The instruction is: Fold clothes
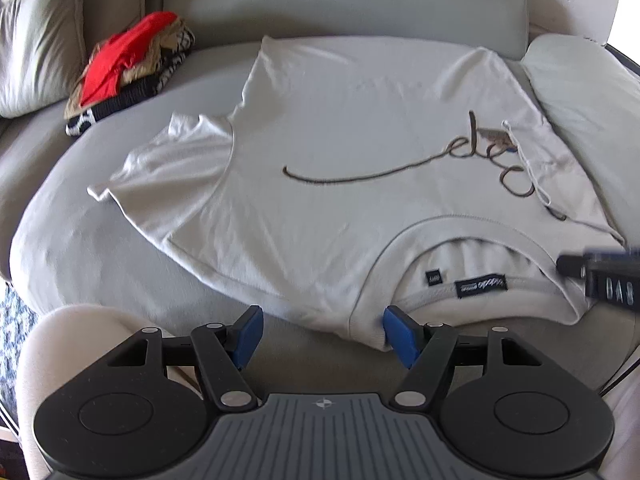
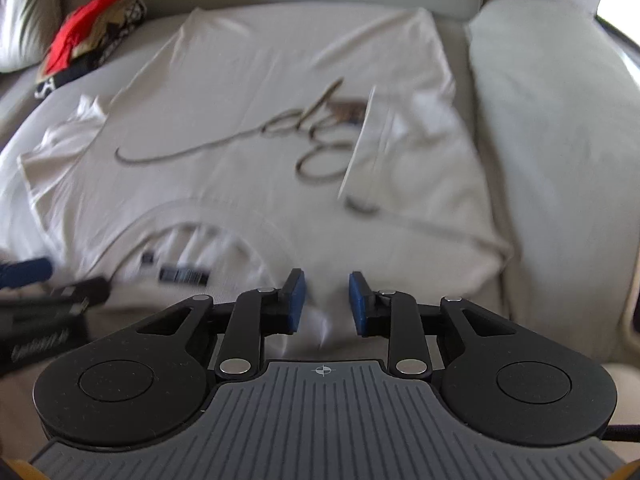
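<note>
A white T-shirt point(image 1: 340, 120) with a brown cursive print lies flat on a grey sofa seat, collar toward me, its right sleeve folded in over the body. It also shows in the right wrist view point(image 2: 248, 92). My left gripper point(image 1: 322, 334) is open at the near shoulder edge, left of the collar. Its right pad touches the fabric edge. My right gripper point(image 2: 326, 300) is open just at the shirt's near right shoulder, with fabric between its blue pads point(image 2: 296, 300). It appears in the left wrist view point(image 1: 600, 272) at the far right.
A pile of red, tan and black-and-white clothes point(image 1: 128, 68) sits at the back left of the seat. A cushion point(image 1: 36, 36) stands at the far left and another cushion point(image 2: 560, 120) lies to the right of the shirt. The sofa back point(image 1: 340, 4) rises behind.
</note>
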`<state>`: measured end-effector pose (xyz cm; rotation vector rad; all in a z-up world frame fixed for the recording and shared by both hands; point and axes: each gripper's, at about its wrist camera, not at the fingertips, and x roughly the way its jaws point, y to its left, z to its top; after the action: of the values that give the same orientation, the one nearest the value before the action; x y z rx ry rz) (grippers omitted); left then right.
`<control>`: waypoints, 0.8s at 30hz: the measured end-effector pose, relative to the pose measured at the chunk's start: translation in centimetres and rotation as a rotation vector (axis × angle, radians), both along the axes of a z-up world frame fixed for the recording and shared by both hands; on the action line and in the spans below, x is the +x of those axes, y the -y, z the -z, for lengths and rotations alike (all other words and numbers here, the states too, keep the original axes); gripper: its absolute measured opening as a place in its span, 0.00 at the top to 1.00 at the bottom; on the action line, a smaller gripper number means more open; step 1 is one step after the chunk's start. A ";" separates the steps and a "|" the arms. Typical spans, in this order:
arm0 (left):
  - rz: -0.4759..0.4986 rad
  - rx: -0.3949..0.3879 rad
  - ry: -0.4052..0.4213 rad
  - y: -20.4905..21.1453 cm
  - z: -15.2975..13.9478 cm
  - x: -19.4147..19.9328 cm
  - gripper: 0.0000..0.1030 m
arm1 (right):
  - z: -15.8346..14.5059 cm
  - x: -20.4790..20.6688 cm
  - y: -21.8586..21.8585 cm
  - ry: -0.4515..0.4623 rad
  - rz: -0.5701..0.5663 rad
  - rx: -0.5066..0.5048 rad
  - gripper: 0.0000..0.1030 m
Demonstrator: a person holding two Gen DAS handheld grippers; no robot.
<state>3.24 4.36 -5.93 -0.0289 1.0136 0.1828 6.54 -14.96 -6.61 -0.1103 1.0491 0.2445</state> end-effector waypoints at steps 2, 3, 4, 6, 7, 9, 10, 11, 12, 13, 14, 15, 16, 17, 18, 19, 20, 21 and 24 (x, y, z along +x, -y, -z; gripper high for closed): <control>0.001 -0.010 -0.005 -0.2 0.2 0.1 0.33 | -0.3 -0.7 0.2 -0.010 0.001 -0.004 0.69; 0.002 -0.014 -0.007 -0.3 0.3 0.1 0.33 | -0.5 -1.0 0.3 -0.019 0.004 -0.001 0.67; 0.002 -0.017 -0.007 -0.3 0.3 0.1 0.33 | -0.7 -1.1 0.4 -0.033 0.011 0.011 0.65; 0.004 -0.023 -0.005 -0.3 0.2 0.2 0.33 | -1.2 -1.3 0.4 -0.046 0.024 0.039 0.64; 0.005 -0.026 -0.004 -0.4 0.2 0.2 0.33 | -1.6 -1.4 0.3 -0.041 0.031 0.050 0.62; 0.009 -0.036 -0.002 -0.5 0.1 0.1 0.33 | -2.5 -1.4 0.0 -0.024 0.040 0.067 0.51; 0.008 -0.043 0.001 -0.6 0.0 0.1 0.33 | -2.9 -1.4 -0.3 -0.014 0.042 0.079 0.46; 0.004 -0.046 0.005 -0.8 -0.2 0.0 0.31 | -3.3 -1.4 -0.7 -0.003 0.039 0.090 0.44; 0.001 -0.049 0.010 -1.0 -0.4 0.0 0.29 | -3.8 -1.3 -1.0 0.008 0.036 0.101 0.41; -0.003 -0.051 0.014 -1.2 -0.6 0.0 0.28 | -4.1 -1.3 -1.4 0.019 0.033 0.113 0.38; -0.006 -0.054 0.019 -1.4 -0.8 0.0 0.27 | -4.5 -1.1 -1.7 0.028 0.028 0.132 0.38; -0.010 -0.058 0.024 -1.7 -1.0 0.0 0.27 | -4.8 -1.0 -1.9 0.038 0.024 0.157 0.38; -0.013 -0.061 0.030 -2.0 -1.2 0.0 0.25 | -5.1 -0.8 -2.1 0.046 0.020 0.185 0.37; -0.021 -0.066 0.041 -2.8 -1.7 0.1 0.25 | -5.4 -0.7 -2.2 0.054 0.018 0.210 0.37; -0.029 -0.071 0.052 -3.5 -2.1 0.2 0.25 | -5.6 -0.6 -2.4 0.061 0.018 0.229 0.37; -0.038 -0.076 0.063 -4.3 -2.6 0.3 0.23 | -5.9 -0.5 -2.6 0.068 0.016 0.247 0.37; -0.072 -0.088 0.081 -5.8 -3.2 0.4 0.20 | -6.1 -0.5 -2.8 0.073 0.013 0.265 0.37; -0.106 -0.100 0.099 -7.2 -3.9 0.6 0.19 | -6.2 -0.4 -2.8 0.076 0.012 0.285 0.37; -0.251 -0.179 0.163 -13.1 -5.5 1.3 0.18 | -6.4 -0.3 -2.9 0.075 0.020 0.340 0.37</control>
<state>4.54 17.48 -0.43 -0.3298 0.8591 0.3130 6.26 -12.07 -0.19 0.1962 0.9204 0.3938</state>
